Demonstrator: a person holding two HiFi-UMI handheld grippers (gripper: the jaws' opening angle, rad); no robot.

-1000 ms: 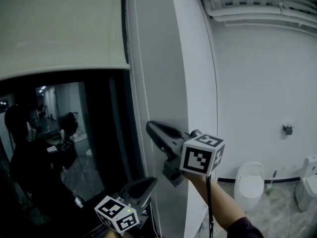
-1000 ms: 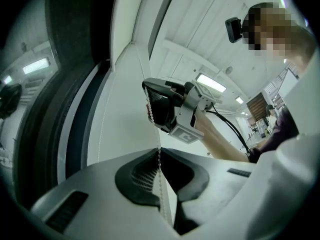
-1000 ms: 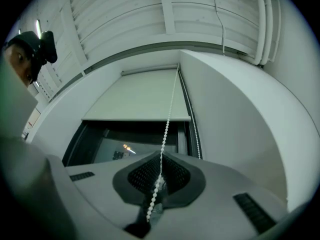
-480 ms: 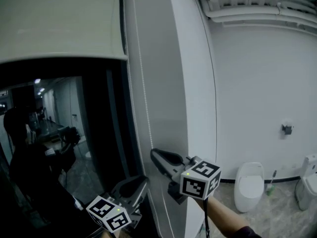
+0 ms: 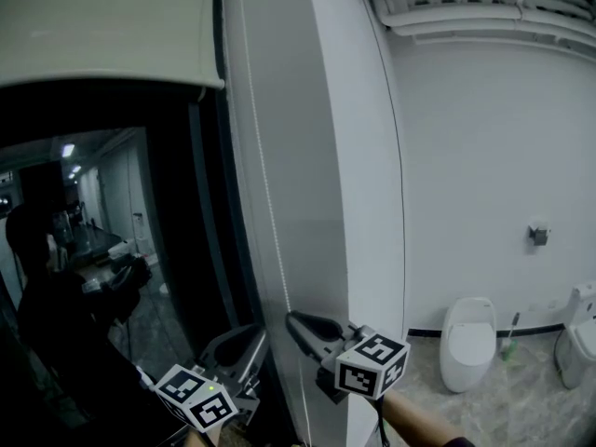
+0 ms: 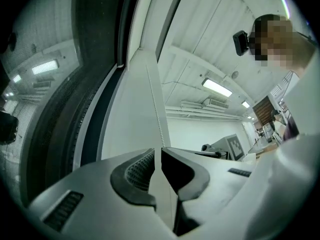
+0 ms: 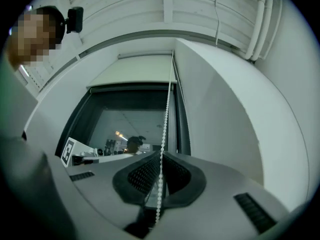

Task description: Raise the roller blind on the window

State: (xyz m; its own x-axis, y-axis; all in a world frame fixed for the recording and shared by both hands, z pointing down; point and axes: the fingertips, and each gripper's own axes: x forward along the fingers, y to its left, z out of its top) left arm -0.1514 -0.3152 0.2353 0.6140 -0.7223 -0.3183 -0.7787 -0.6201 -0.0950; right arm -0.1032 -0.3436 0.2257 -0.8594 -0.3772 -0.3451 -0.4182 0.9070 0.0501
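While the right gripper (image 7: 161,159) clamps the chain (image 7: 167,104) — a toilet (image 5: 466,343) stands beyond

"What is down there on the grey stone floor (image 5: 521,408)?"

"A white round toilet bowl (image 5: 466,343) stands on it, right by the wall. Near it a thin brush with a greenish end (image 5: 509,341) stands too."

"Anything more?"

"Another white toilet (image 5: 579,341) sits on the floor at the right edge."
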